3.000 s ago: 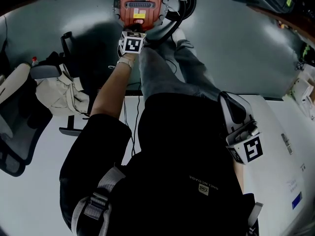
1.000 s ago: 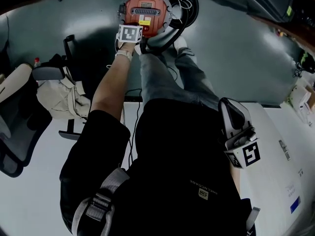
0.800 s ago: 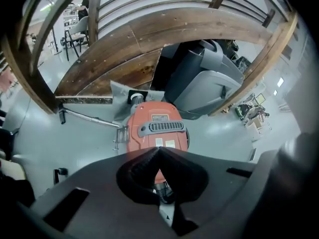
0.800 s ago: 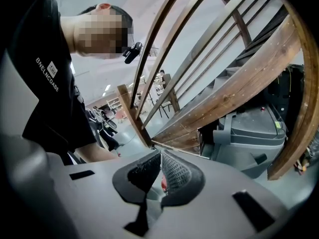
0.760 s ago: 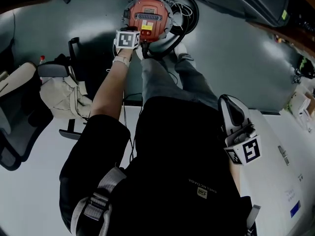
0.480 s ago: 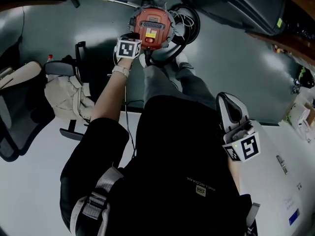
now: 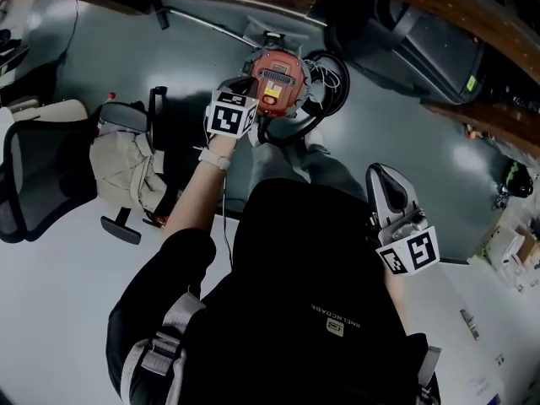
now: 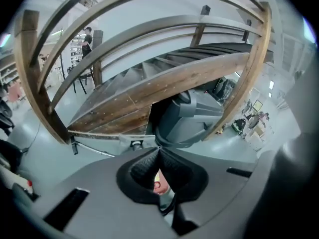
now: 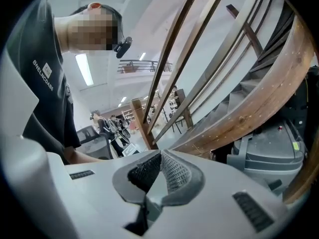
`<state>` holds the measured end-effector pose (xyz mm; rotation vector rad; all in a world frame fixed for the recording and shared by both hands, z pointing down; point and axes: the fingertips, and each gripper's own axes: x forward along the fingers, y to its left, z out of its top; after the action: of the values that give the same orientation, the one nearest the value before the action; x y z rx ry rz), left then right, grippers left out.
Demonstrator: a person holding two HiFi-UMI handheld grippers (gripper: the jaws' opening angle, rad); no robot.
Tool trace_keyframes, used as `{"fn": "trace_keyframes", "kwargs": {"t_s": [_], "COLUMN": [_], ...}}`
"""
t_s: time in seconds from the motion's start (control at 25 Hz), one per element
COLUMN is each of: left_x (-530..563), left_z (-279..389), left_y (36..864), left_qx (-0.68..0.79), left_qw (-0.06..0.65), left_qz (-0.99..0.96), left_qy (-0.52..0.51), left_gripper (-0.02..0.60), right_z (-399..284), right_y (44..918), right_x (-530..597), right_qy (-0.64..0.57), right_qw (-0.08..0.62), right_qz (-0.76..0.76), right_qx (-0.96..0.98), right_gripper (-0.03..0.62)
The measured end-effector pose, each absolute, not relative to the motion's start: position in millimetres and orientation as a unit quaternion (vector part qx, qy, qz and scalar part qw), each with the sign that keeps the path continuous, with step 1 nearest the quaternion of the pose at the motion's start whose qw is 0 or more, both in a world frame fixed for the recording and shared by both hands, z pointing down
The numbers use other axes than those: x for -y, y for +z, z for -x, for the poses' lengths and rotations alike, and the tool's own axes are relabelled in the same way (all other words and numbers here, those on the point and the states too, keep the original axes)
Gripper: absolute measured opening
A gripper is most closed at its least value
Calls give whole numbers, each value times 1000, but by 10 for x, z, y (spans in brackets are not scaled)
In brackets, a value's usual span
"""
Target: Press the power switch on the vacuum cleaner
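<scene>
The left gripper (image 8: 158,151) has its fingers (image 8: 142,167) together at the tips, clamping nothing. Through the narrow gap below the tips shows a sliver of red and yellow. In the head view the red vacuum (image 7: 277,81) stands on the floor just beyond these fingers and slightly to their right, not touching them as far as can be seen. Its black hose (image 7: 333,78) coils on its far side. The switch cannot be made out. The right gripper (image 9: 160,154) is held at the person's side, well apart from the vacuum, with its fingers (image 9: 174,173) also together and empty. A wooden stair (image 8: 149,93) rises ahead of both.
</scene>
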<state>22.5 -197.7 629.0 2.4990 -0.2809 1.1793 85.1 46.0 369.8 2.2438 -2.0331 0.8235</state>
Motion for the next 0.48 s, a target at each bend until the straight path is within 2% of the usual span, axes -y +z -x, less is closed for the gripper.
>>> {"fn": "trace_keyframes", "kwargs": {"t_s": [0.48], "left_x": [1774], "left_z": [64], "left_y": [4759], "left_qx": [144], "left_qw": [157], "left_qz": [-918], "left_qy": [335], "left_gripper": [14], "right_z": [-836], "right_y": [3244], "right_x": [-228], "right_qy": [215], "right_qw": [-35], "right_qz": [-674], "right_qx": [705], "right_gripper": [29]}}
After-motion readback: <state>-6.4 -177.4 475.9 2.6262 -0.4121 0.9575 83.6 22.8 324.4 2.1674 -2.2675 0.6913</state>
